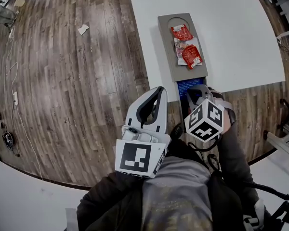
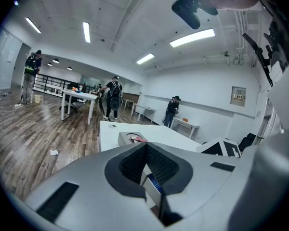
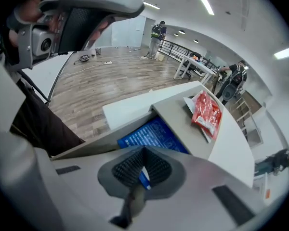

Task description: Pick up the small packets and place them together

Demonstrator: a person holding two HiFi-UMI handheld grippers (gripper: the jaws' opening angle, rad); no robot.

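Wood planks make up the floor (image 1: 62, 81) on the left of the head view, with a scrap of paper (image 1: 83, 29) lying on them and a thin cable (image 1: 14, 100) trailing near the far left edge; right of the planks stands the white counter (image 1: 231, 42).

Just off the counter's near edge, the left claw (image 2: 147, 147) hangs over the floor, pointing only slightly downward; its own view shows the ribbed pads (image 2: 130, 165) clenched, tips together. Its marker cube (image 1: 136, 158) sits close to the person's chest.

On the counter lies a long grey tray (image 1: 164, 47), reaching to the near edge; two red packets rest on its grey top, the farther red packet (image 1: 181, 32) and the nearer red packet (image 1: 191, 56) close to each other, with a pale wrapper (image 1: 179, 45) between them.

At the tray's near end lies the blue packet (image 1: 184, 86), set lower than the grey top; the right claw (image 3: 144, 150) points steeply down at it, clenched on its near edge, a strip of blue and white showing between the pads (image 3: 159, 167); the red packets lie well apart from this claw.
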